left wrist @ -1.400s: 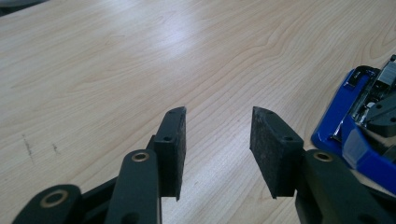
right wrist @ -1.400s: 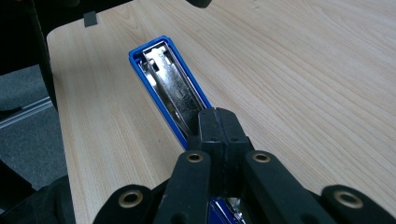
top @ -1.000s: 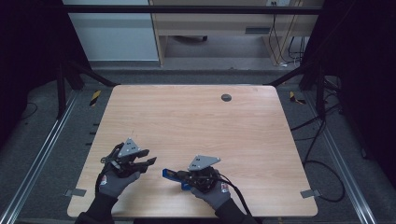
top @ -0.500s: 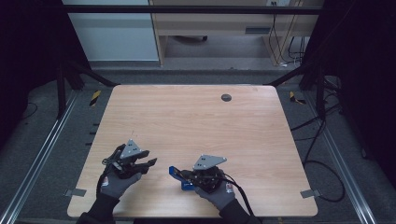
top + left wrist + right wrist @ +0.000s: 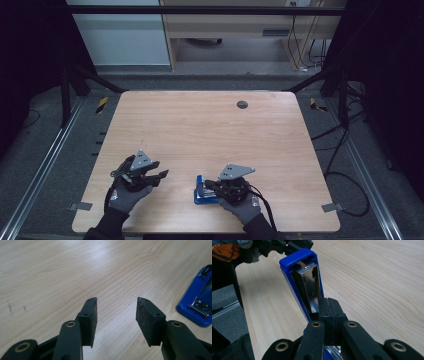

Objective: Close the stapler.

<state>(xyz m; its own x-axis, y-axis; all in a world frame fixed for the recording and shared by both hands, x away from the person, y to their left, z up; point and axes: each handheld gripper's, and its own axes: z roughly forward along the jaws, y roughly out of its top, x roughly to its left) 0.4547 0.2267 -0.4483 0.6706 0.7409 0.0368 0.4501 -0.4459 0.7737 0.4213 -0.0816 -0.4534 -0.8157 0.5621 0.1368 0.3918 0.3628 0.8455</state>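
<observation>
So the right hand-held gripper (image 5: pixel 216 186) slid a bit to the right along the wooden table (image 5: pixel 210 130), and the blue plastic stapler with the metal top (image 5: pixel 201 191) shifted right with it. The left hand-held gripper (image 5: pixel 159 170) opened its jaws wider, nothing between them.

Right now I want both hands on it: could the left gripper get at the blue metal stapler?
Probably yes: bare wooden tabletop lies between the left gripper and the blue metal stapler, and its jaws stand open with nothing between them.

Overhead view, two close tongs views
</observation>
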